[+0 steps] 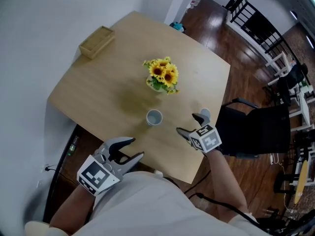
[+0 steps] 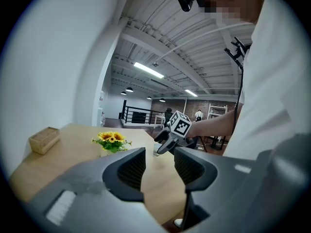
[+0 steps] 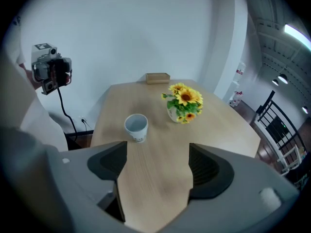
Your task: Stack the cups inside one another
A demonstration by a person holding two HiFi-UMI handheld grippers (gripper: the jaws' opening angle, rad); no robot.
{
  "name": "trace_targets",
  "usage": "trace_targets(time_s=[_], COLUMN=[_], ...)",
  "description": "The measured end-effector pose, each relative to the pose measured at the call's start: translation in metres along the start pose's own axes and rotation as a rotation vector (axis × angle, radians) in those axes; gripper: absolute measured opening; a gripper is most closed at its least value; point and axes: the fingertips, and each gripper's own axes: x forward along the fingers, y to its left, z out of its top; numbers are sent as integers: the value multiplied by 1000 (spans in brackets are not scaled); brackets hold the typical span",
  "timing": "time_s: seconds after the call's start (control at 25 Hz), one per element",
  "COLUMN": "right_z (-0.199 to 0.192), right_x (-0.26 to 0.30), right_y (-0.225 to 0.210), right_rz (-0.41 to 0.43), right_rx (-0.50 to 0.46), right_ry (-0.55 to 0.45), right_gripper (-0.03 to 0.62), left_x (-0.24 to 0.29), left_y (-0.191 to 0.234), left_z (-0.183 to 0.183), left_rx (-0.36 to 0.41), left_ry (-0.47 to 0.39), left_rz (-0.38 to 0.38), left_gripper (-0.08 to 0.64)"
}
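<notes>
Small white cup [image 1: 154,117] and second white cup [image 1: 204,114] stand well apart on the pale wooden tabletop [image 1: 98,90]. Over its near side the right claw [image 1: 188,123] hovers, jaws wide with nothing between. At the near edge the left claw [image 1: 137,147] gapes more narrowly, also empty. A pot of yellow sunflowers [image 1: 162,75] stands mid-table and a shallow wooden box [image 1: 97,42] by the far corner. The small white cup stands just nearer than the flowers, and the second white cup stands just beside the right claw.
</notes>
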Motion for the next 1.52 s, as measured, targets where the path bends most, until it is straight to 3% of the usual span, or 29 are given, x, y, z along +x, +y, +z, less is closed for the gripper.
trace_targets(time_s=[0.32, 0.72, 0.84, 1.16, 1.52], right_z=[-83, -134, -135, -131, -59], right_x=[-23, 30, 46, 59, 19], right_y=[-111, -168, -169, -165, -112], right_rz=[-135, -47, -8, 23, 88], right_rx=[105, 136, 141, 138, 44], right_ry=[3, 40, 45, 63, -22], right_gripper=[398, 403, 403, 368, 367], left_x=[46, 38, 27, 8, -2], left_y=[-51, -105, -113, -120, -94], left_z=[4, -8, -26, -30, -19], left_rx=[21, -45, -99, -127, -90], left_ry=[9, 27, 76, 62, 12], left_rz=[48, 262, 330, 415, 372], left_gripper=[201, 202, 202, 202, 202])
